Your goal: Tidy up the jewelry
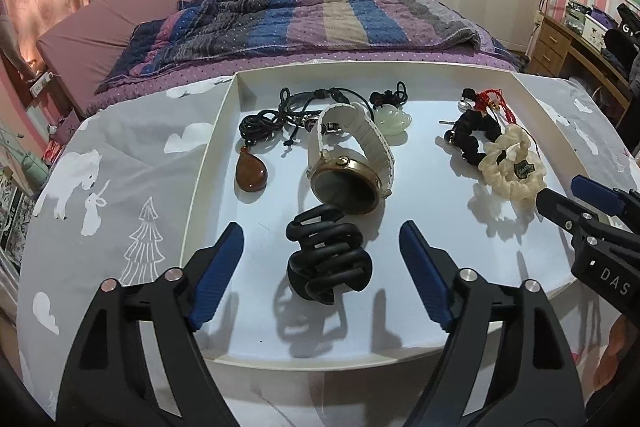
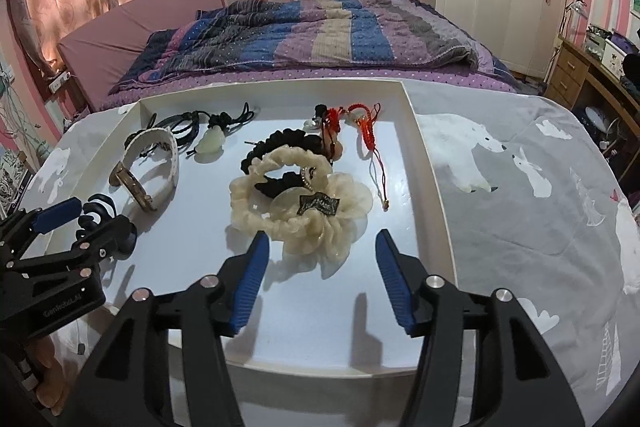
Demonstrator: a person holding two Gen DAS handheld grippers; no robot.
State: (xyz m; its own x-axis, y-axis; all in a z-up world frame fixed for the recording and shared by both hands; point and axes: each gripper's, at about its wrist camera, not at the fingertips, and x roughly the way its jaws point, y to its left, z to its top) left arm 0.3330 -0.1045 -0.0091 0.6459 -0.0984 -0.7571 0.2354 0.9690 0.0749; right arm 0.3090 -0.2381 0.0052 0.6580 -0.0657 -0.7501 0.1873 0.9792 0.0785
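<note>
The left gripper [image 1: 320, 267] hangs with its jaws spread wide on either side of a black hair claw clip [image 1: 326, 259], touching nothing; the clip lies near the front edge of the white tray [image 1: 208, 155]. The right gripper [image 2: 320, 275] is likewise spread, empty, just in front of a cream scrunchie [image 2: 296, 203] whose dark label cannot be read. That scrunchie overlaps a black scrunchie [image 2: 292, 143], hiding much of it. Toward the tray's far right corner sits a tangle of red cord charms [image 2: 360, 123], too knotted to tell apart. A white-strapped watch [image 1: 352, 163] with a gold case stands on edge mid-tray. An amber teardrop pendant [image 1: 251, 174] lies left of it on black cord [image 1: 260, 125]; a pale jade pendant [image 1: 390, 121] rests behind. The tray sits on a grey polar-bear cloth [image 2: 520, 195].
</note>
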